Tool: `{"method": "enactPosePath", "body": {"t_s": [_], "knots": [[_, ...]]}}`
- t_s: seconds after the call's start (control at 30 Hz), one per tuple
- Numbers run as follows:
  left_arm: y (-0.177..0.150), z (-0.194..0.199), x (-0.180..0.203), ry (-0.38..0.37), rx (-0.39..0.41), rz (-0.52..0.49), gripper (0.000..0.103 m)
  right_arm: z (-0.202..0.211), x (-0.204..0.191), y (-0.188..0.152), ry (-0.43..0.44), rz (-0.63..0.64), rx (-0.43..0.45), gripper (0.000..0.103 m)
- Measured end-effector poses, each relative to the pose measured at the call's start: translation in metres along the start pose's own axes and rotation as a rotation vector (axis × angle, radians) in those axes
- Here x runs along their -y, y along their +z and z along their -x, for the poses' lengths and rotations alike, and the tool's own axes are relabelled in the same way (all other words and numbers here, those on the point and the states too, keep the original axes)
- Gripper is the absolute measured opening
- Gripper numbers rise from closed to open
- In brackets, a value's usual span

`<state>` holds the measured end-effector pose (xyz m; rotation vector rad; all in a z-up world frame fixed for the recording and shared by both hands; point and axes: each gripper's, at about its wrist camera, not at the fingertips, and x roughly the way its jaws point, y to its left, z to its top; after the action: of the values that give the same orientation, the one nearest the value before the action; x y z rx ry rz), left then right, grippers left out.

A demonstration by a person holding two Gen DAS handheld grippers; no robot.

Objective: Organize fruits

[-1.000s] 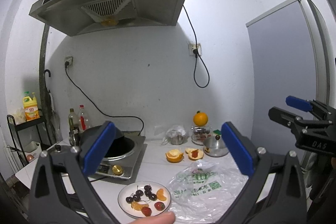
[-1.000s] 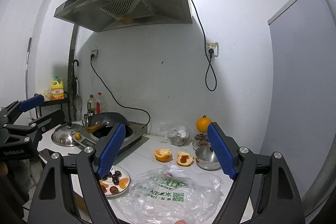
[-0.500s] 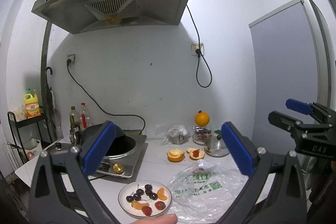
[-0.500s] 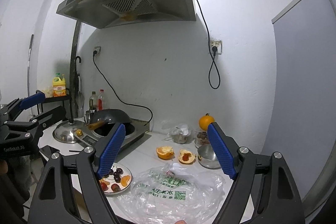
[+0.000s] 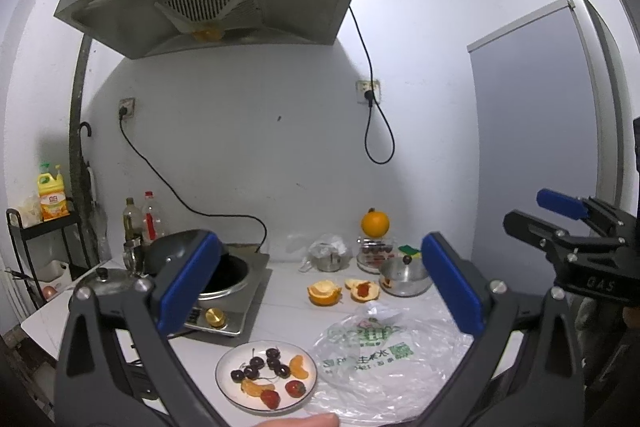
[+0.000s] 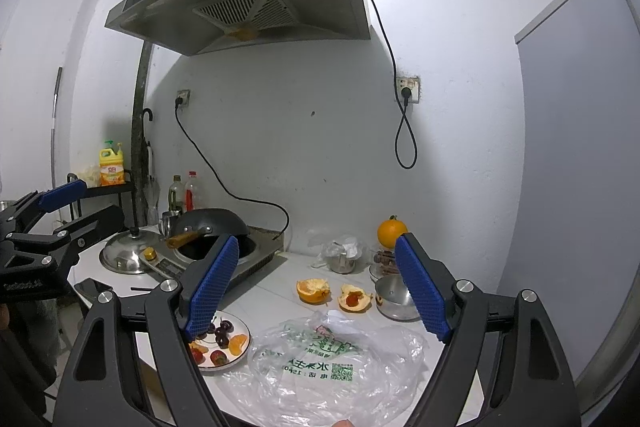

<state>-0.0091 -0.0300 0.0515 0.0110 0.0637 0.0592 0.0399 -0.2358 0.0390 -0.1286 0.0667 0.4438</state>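
A white plate near the counter's front edge holds dark cherries, orange segments and strawberries; it also shows in the right wrist view. A clear plastic bag lies flat beside it on the right. Two orange peel halves lie behind it. A whole orange sits on a glass jar. My left gripper is open and empty, held above the counter. My right gripper is open and empty too, above the bag.
An induction cooker with a dark wok stands at the left, a steel lid beside it. A small steel pot and a bagged cup stand at the back right. A fridge is on the right.
Both grippers have tilted and risen slightly, so the counter sits a little lower in both views. Nothing on the counter has moved.
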Motion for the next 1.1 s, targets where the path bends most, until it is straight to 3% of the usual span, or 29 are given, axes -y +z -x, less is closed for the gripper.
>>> {"method": "enactPosePath", "body": {"t_s": [1.1], "knots": [[-0.0018, -0.0012, 0.0068, -0.009, 0.008, -0.002, 0.102, -0.0014, 0.0005, -0.0034, -0.011, -0.004, -0.003, 0.083]]}}
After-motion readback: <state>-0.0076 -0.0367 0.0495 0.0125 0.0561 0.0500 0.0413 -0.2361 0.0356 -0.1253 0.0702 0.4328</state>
